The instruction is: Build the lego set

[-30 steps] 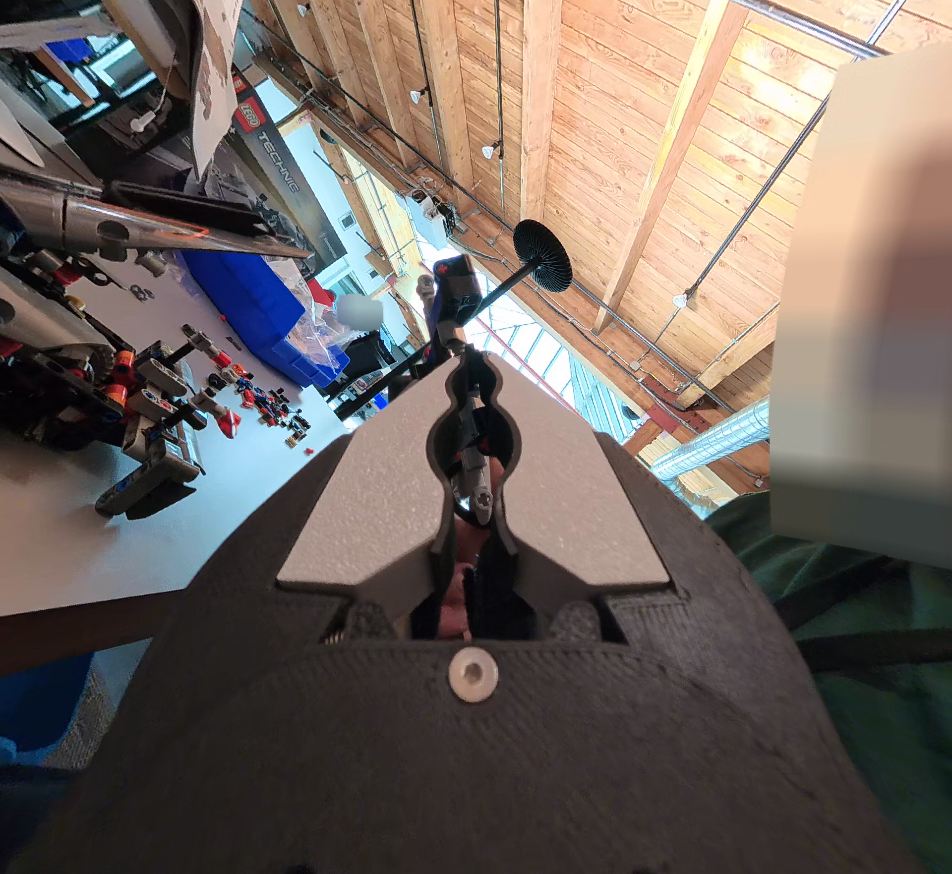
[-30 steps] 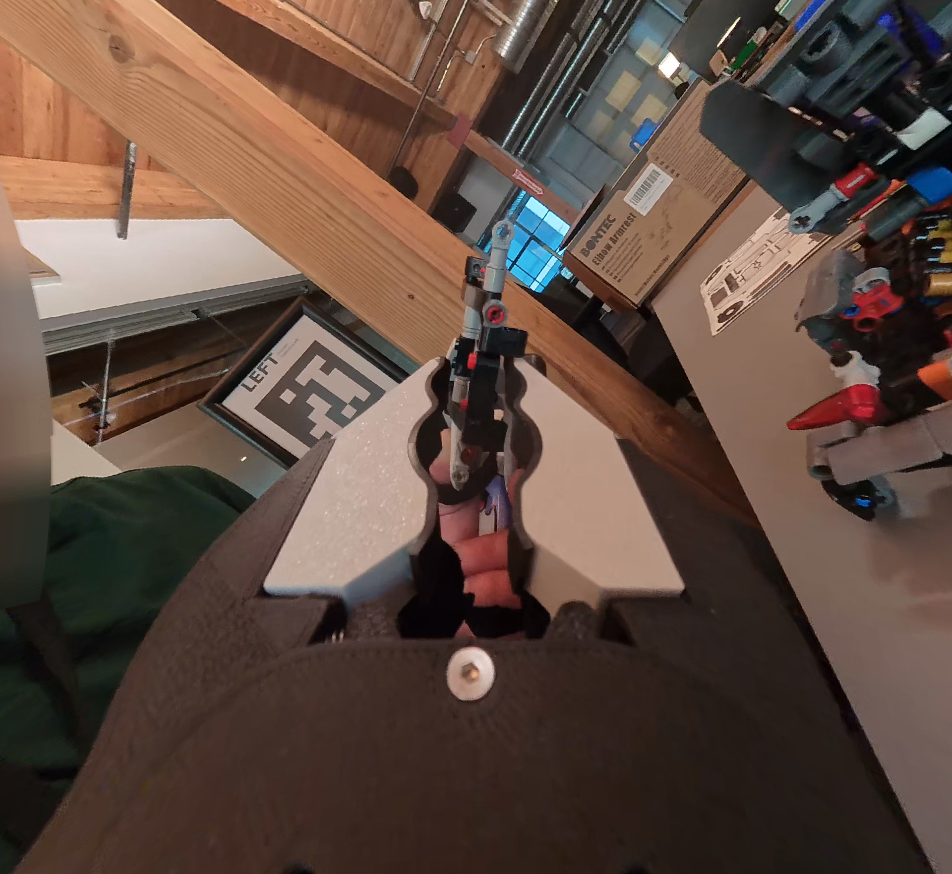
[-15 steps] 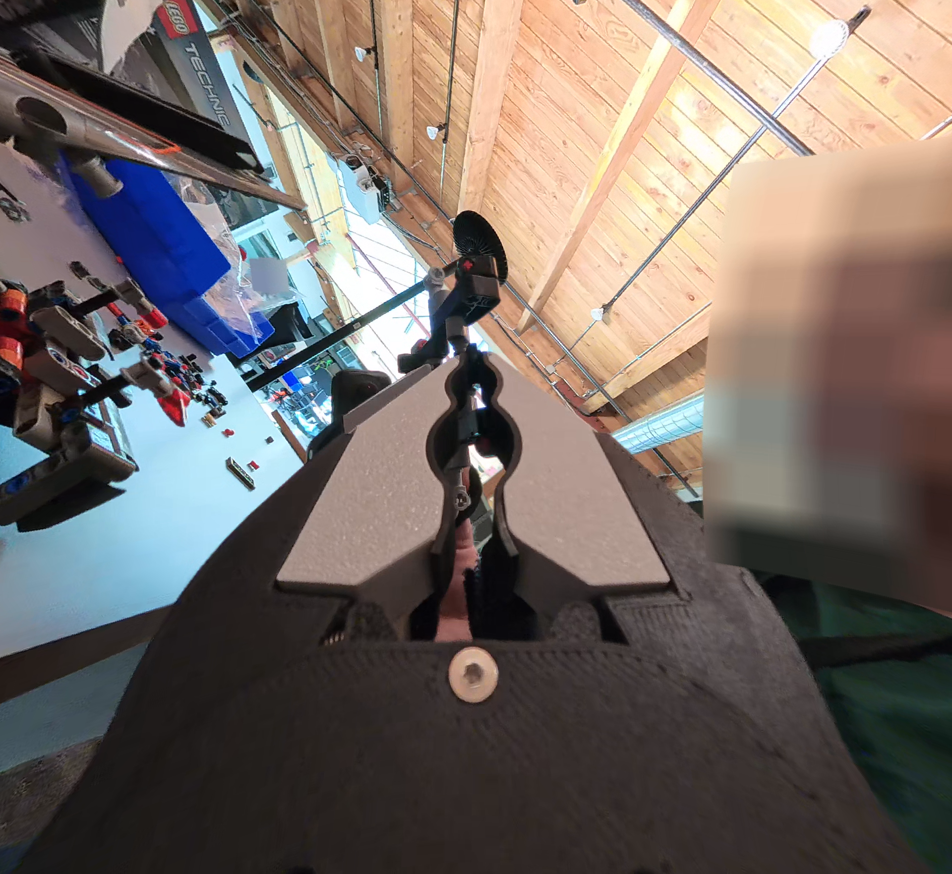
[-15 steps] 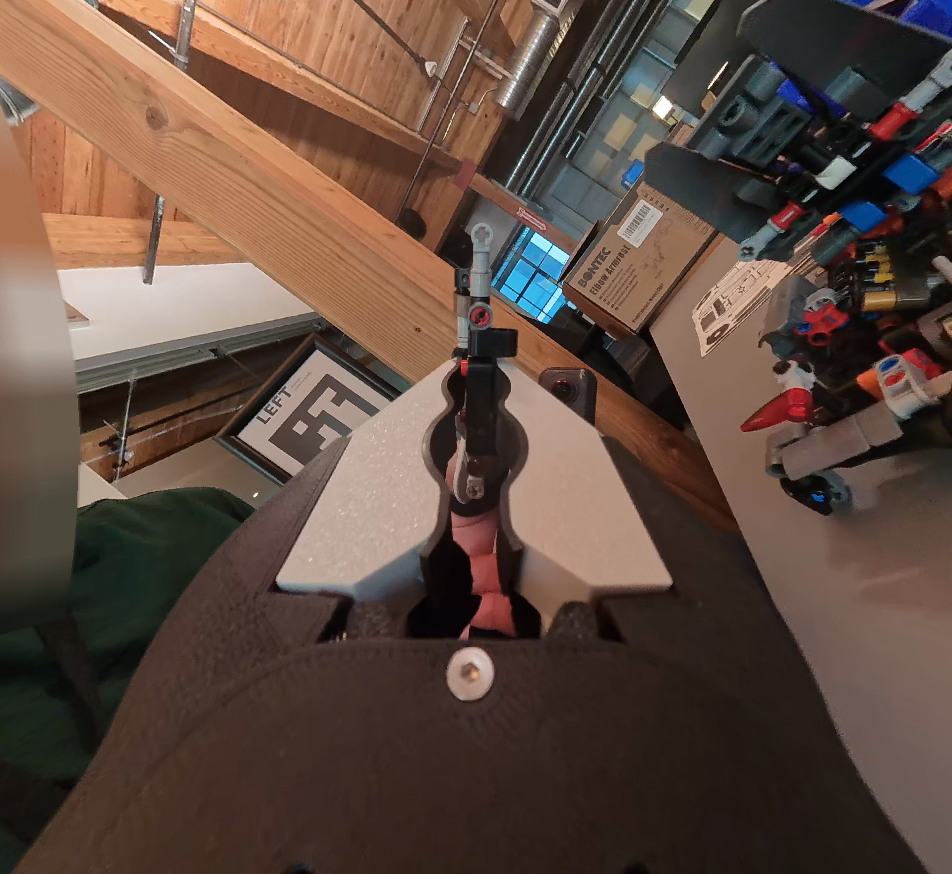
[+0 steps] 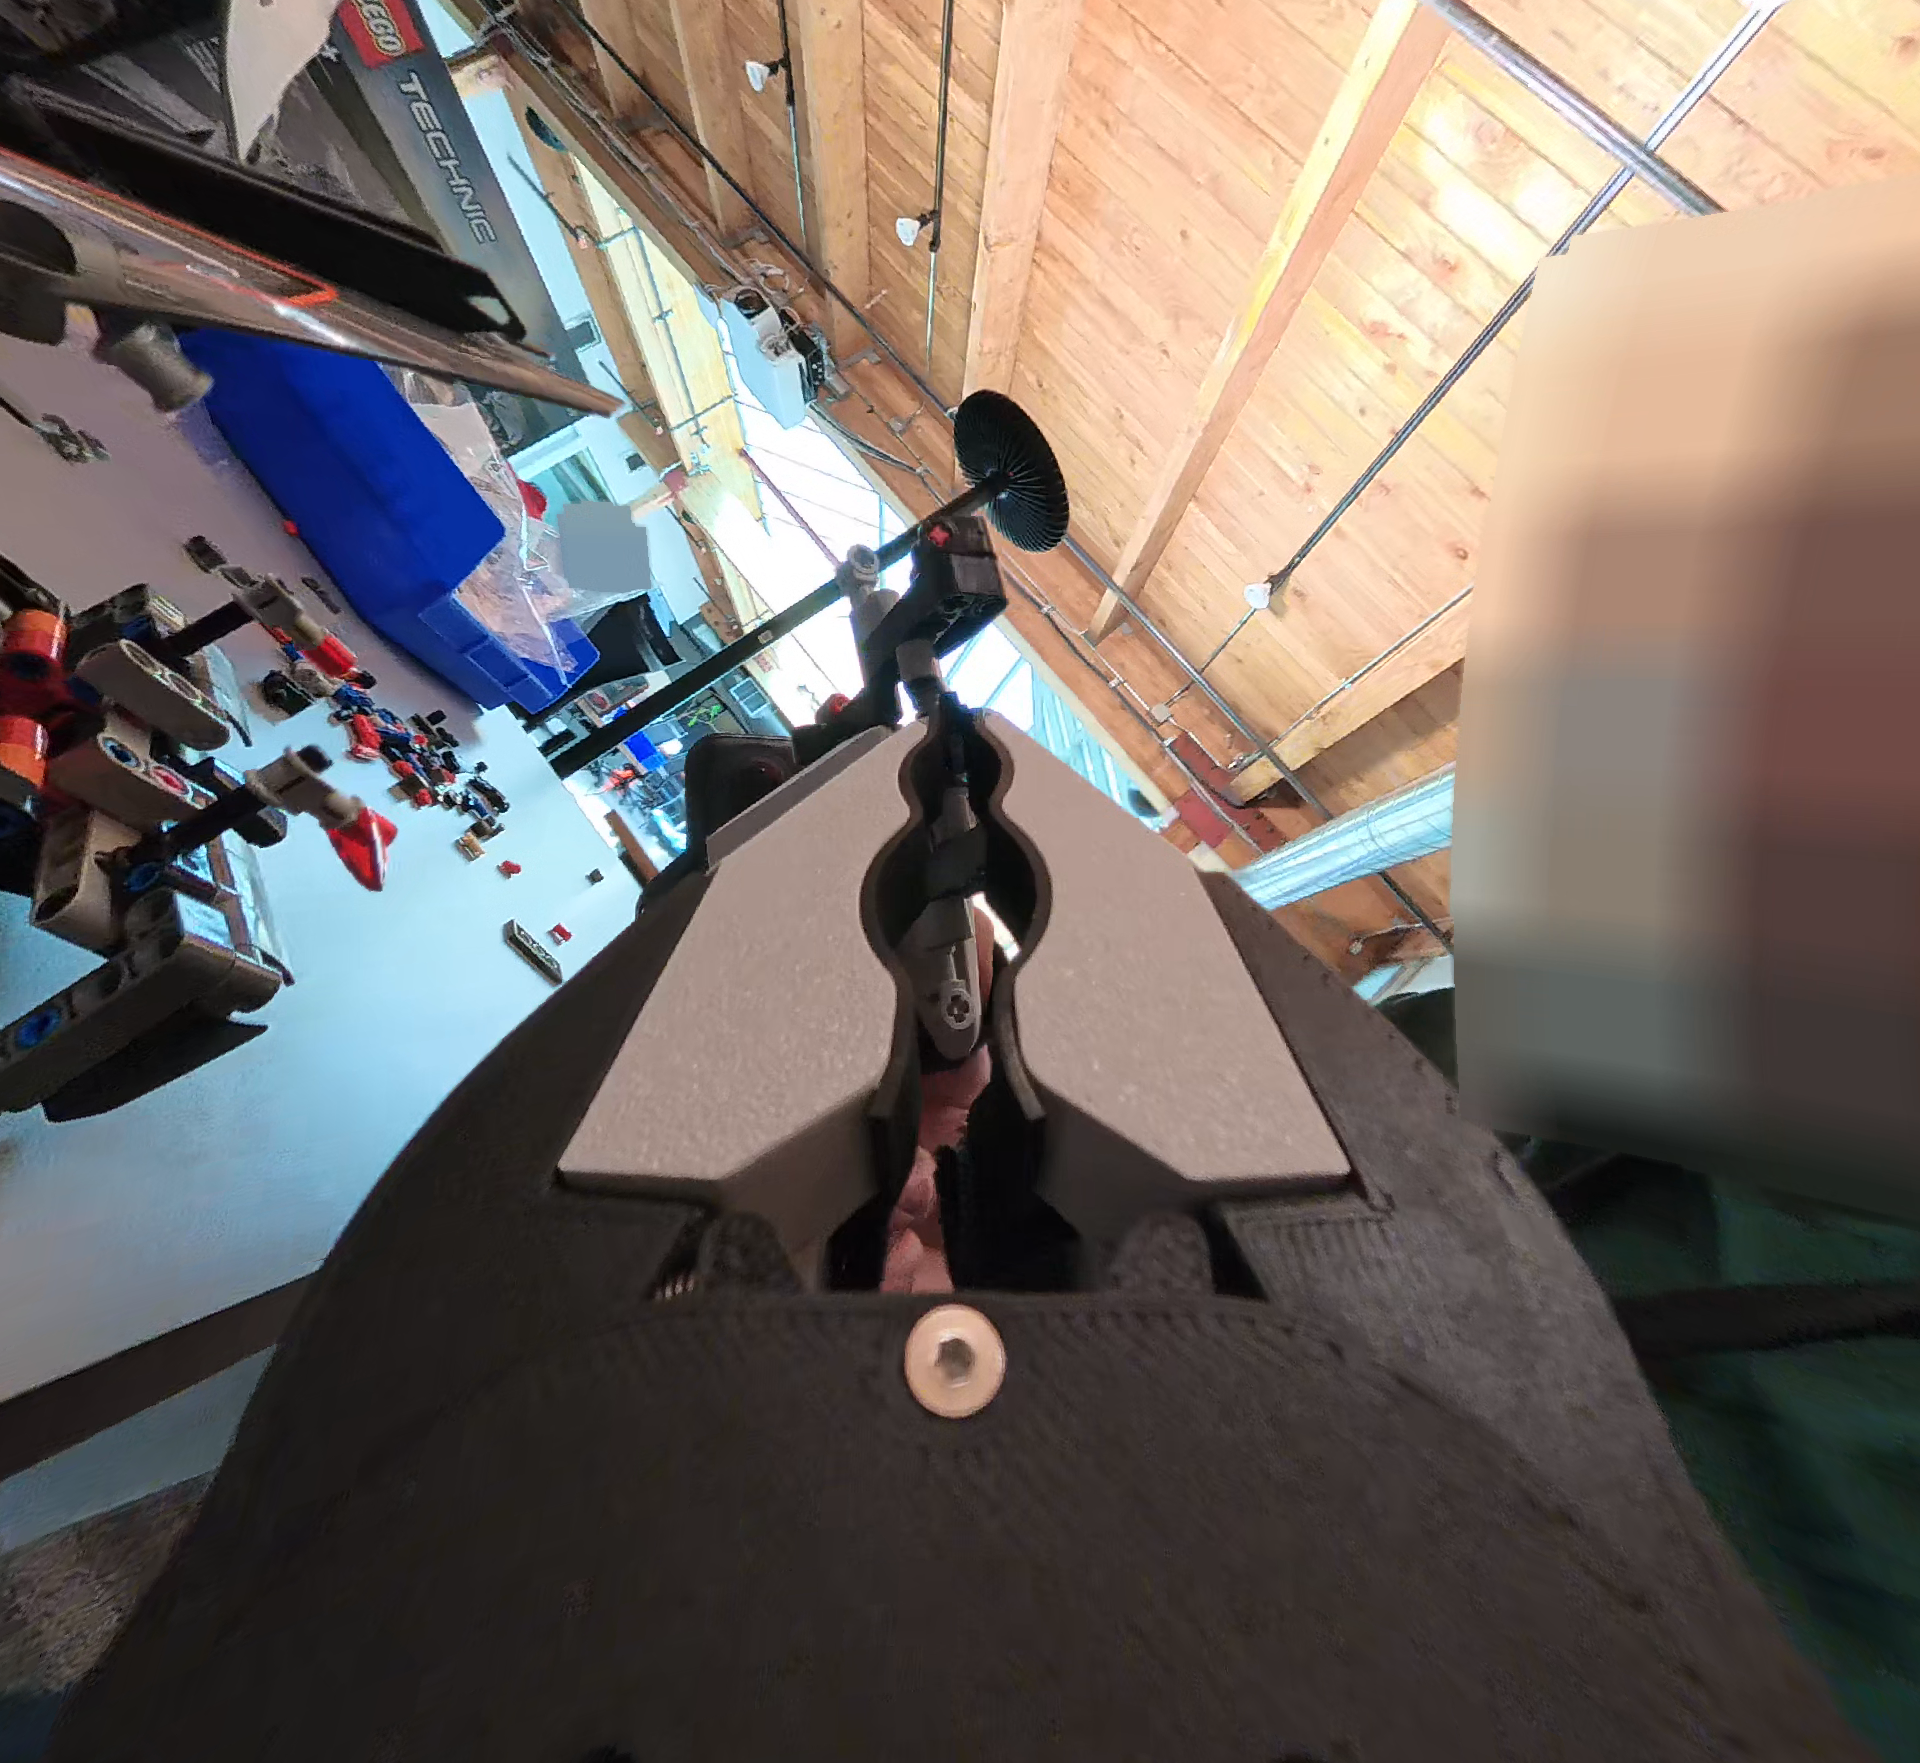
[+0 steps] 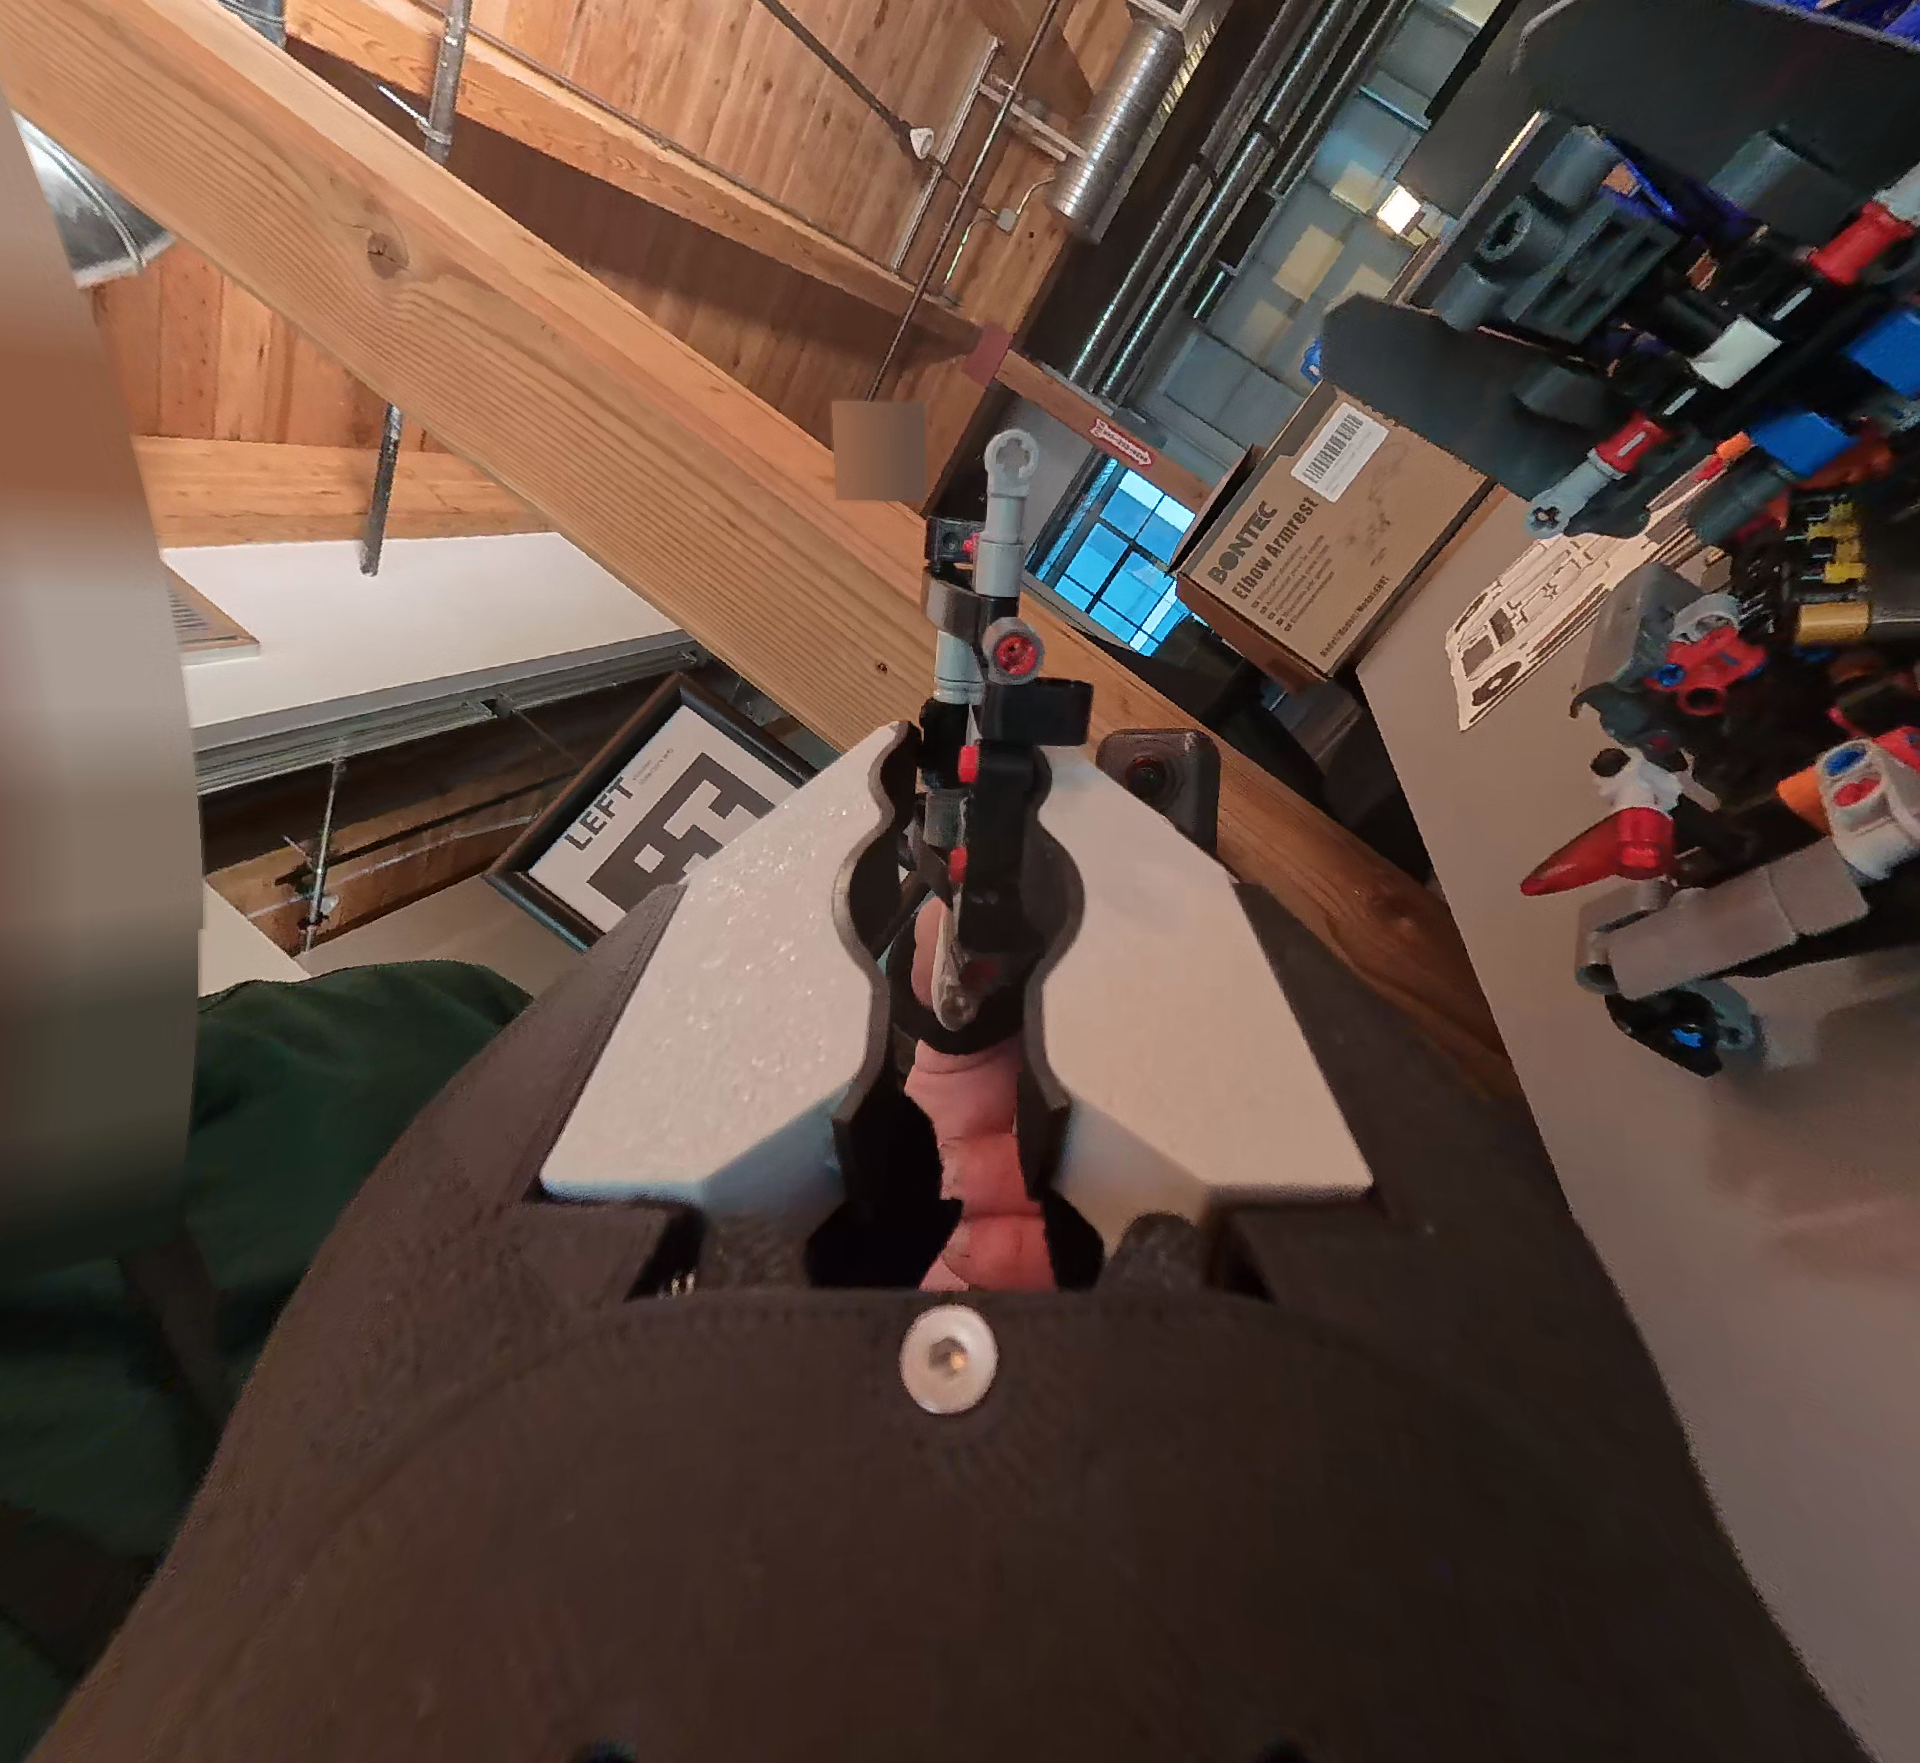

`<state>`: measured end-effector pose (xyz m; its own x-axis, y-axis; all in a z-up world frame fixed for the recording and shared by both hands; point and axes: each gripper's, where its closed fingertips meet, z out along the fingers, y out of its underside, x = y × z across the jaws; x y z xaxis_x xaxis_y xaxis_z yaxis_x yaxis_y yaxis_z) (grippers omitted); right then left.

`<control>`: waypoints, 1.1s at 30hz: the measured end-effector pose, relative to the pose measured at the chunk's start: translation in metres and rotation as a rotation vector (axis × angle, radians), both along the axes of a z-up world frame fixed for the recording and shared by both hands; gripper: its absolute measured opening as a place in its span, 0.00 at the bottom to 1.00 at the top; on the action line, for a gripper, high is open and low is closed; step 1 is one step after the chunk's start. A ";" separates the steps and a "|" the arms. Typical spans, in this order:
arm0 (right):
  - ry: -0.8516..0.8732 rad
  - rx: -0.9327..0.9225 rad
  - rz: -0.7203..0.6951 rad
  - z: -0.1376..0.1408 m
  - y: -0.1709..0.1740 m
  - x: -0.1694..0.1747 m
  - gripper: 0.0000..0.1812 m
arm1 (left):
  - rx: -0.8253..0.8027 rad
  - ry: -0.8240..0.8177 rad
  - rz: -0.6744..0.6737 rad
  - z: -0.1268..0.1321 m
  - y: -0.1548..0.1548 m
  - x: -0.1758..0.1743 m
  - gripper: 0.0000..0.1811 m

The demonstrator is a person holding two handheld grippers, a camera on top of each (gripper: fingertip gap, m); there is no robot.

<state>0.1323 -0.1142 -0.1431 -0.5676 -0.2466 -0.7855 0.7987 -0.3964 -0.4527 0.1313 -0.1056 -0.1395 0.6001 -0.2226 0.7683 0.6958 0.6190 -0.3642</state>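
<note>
Both grippers are raised off the table and point up toward the wooden ceiling. My left gripper (image 5: pixel 945 726) is shut on a small lego sub-assembly (image 5: pixel 951 591) of grey and black parts. A long black axle (image 5: pixel 727 643) with a black ribbed disc (image 5: pixel 1010 472) at its end runs across it. My right gripper (image 6: pixel 971 737) is shut on a grey, black and red sub-assembly (image 6: pixel 997 664). The right gripper also shows in the left wrist view (image 5: pixel 748 778), close beside the left tips. I cannot tell whether both hold one joined piece.
The large lego model (image 5: pixel 114 778) stands on the white table (image 5: pixel 260 1142), with loose parts (image 5: pixel 416 768), a blue bin (image 5: pixel 353 487) and the set's box (image 5: pixel 416 103) behind. The right wrist view shows the model (image 6: pixel 1745 674), a paper sheet (image 6: pixel 1538 601) and a cardboard box (image 6: pixel 1330 529). Less than 4 cm separates the two grippers' tips.
The two grippers have come together, and each now shows beside the other's tips. Both views have swung, and the axle with the disc has turned in the left view.
</note>
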 end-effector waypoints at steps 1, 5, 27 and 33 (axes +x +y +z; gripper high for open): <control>-0.001 0.002 0.000 0.000 0.000 -0.001 0.07 | -0.005 0.002 0.007 0.000 0.000 -0.001 0.00; 0.006 0.022 -0.011 0.001 -0.001 -0.005 0.04 | -0.023 0.007 0.020 0.000 -0.003 -0.004 0.00; -0.089 0.175 -0.265 -0.023 0.039 -0.061 0.03 | -0.771 0.466 0.454 0.005 -0.080 -0.055 0.16; -0.157 0.214 -0.327 -0.036 0.038 -0.090 0.03 | -1.097 0.708 0.423 -0.013 -0.047 -0.077 0.21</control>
<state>0.0425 -0.0762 -0.1793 -0.4579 0.1042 -0.8829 0.7125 -0.5508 -0.4346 0.0541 -0.1530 -0.1523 0.8038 0.5912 -0.0665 -0.0106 -0.0975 -0.9952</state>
